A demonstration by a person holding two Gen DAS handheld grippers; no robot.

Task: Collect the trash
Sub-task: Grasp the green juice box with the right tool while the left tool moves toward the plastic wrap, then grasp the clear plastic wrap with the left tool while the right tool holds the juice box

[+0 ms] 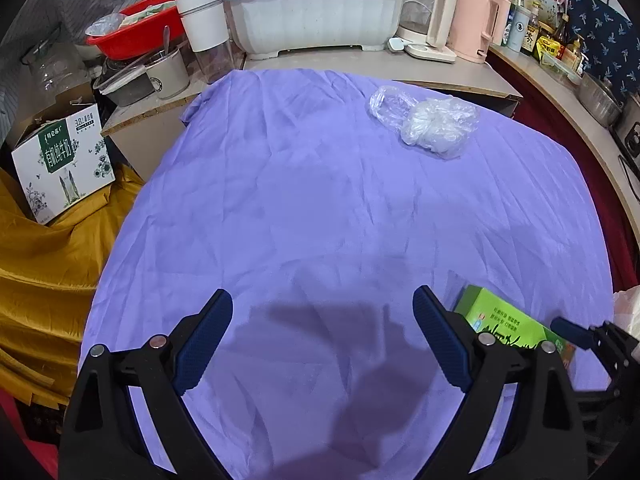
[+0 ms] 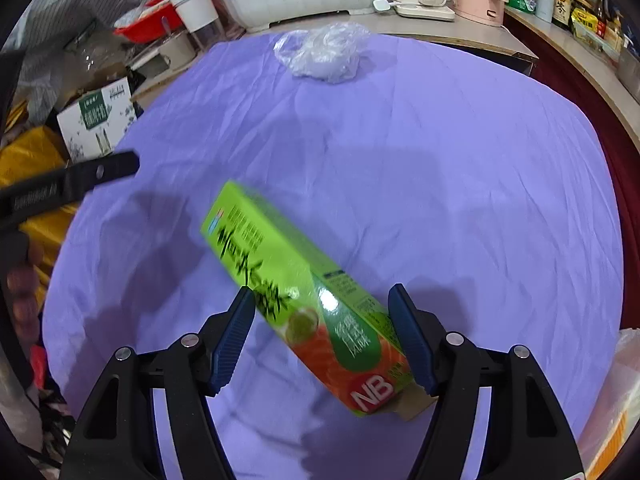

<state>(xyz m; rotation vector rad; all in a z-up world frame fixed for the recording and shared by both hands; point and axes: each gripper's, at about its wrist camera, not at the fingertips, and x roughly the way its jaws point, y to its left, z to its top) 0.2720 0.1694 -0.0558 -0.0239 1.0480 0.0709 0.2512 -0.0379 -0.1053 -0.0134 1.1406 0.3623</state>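
A green and orange carton lies slantwise between the fingers of my right gripper, just above the purple cloth. The carton is blurred while the fingers are sharp, and the pads do not seem to press on it, so the gripper reads as open. My left gripper is open over bare cloth with nothing in it. The carton sits just right of it. A crumpled clear plastic bag lies at the far side of the cloth.
Beyond the cloth, the counter holds a white dish rack, a pink kettle, a red basin and cups. A milk carton box rests on yellow fabric at the left. A pale bag shows at the right edge.
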